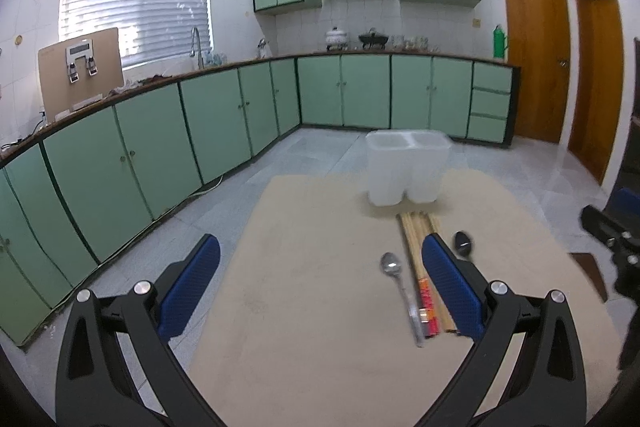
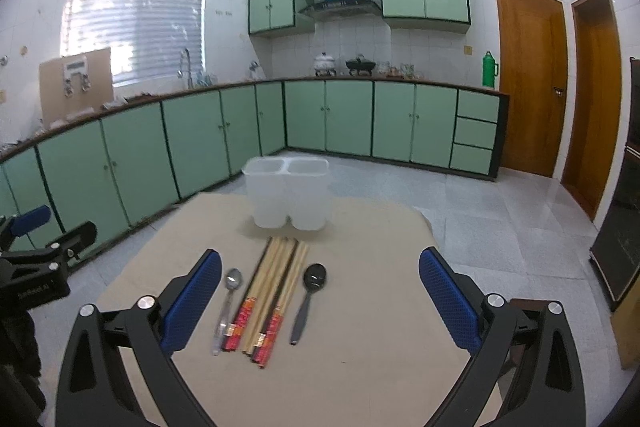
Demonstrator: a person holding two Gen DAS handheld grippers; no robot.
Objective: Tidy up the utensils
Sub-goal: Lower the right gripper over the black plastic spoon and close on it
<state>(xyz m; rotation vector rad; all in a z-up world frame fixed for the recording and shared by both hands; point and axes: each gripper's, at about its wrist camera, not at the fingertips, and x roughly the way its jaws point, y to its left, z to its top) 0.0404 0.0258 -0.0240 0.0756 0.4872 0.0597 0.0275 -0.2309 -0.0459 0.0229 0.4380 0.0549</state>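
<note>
We hold both tongs, left [image 1: 320, 263] and right [image 2: 320, 277], wide open and empty above the tabletop [image 2: 360, 367]; chopsticks [image 2: 272, 299] lie between two spoons, holder [image 2: 288, 195] near the far edge.

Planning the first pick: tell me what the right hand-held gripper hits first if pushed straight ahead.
Probably the chopsticks lying between the right hand-held gripper fingers' line, then the white holder behind them; depth is uncertain.

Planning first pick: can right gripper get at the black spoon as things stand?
Probably yes. The right gripper is open, and the black spoon lies alone on the mat between its jaws, apart from the chopsticks.
</note>
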